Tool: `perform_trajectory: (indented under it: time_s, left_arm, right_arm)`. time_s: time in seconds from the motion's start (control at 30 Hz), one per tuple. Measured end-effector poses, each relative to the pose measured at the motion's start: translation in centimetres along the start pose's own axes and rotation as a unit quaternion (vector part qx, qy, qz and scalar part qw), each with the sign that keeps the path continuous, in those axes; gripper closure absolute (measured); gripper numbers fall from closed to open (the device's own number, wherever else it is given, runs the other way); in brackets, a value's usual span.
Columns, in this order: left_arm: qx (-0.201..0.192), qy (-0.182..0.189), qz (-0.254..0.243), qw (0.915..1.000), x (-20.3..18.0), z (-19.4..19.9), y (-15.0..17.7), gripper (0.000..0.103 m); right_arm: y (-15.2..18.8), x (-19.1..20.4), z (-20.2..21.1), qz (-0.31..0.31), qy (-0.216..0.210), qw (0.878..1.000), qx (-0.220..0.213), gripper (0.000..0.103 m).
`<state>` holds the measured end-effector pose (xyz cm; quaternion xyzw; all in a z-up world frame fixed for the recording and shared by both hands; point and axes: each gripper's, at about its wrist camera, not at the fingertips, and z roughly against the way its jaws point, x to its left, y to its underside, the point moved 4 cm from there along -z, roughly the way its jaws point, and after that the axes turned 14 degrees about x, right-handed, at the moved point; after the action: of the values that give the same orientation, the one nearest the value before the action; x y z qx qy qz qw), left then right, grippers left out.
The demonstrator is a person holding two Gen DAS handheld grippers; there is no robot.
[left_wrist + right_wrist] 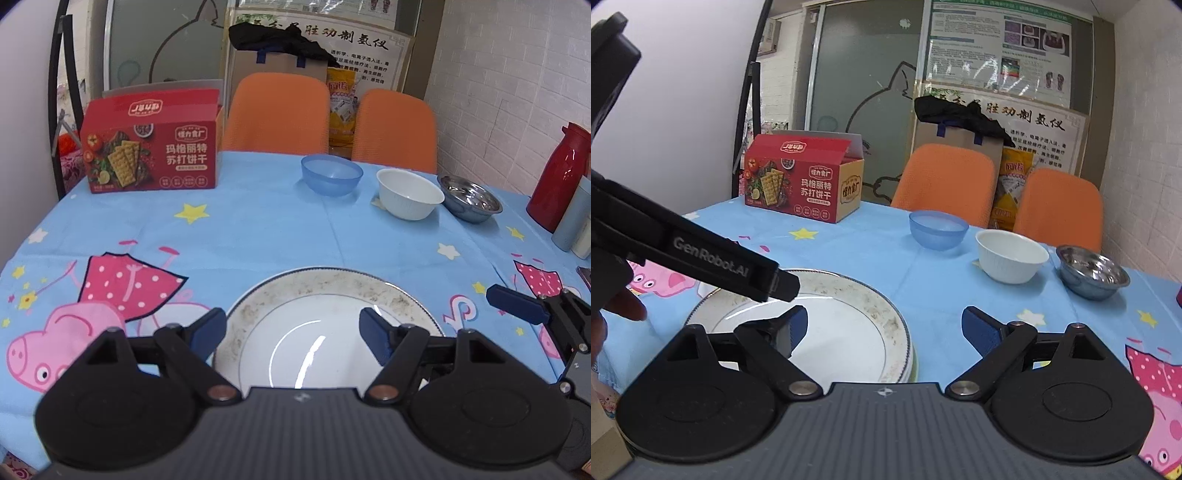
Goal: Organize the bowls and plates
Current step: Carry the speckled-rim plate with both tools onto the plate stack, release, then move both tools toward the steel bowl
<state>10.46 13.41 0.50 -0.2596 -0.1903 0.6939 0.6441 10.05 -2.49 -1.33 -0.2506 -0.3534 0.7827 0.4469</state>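
The plate [317,325] lies flat at the lower centre of the left wrist view, white with a thin dark rim line and brownish speckling around its border. In the right wrist view it sits at lower left, and a second rim shows beneath its right edge, so it tops a small stack. The left gripper [293,334] hangs over the plate with its jaws spread wide, one blue pad [208,330] at the plate's left rim, the other over its right half; nothing is between them and neither visibly presses on the plate. The right gripper [884,328] also stands with jaws apart and empty, its left pad over the plate's right part, its right pad over bare cloth.

Beyond the plate, in the upper right of both views, three bowls stand in a row, well apart from the plate: a blue bowl [331,179], a white bowl [409,197] and a steel bowl [470,197], the last two near each other. The worktop [258,229] carries a light blue cartoon cloth. A red cracker box [151,147] stands at upper left, and a red flask [557,177] at the right edge. Two orange chairs [277,110] stand behind the worktop.
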Motion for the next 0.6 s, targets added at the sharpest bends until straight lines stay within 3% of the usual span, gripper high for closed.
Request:
perform_trajectory:
  time_s: [0.2,0.6]
  left_arm:
    - [0.008,0.004,-0.013,0.9999,-1.9,-0.6,-0.4,0.031]
    - [0.009,0.012,-0.075,0.9971,-9.3,-1.6,-2.8,0.031]
  right_arm:
    - [1.8,-3.3,-0.4,-0.05,0.0,0.998,0.025,0.0]
    - [3.5,-11.1,0.7,-0.13,0.016,0.991,0.023,0.0]
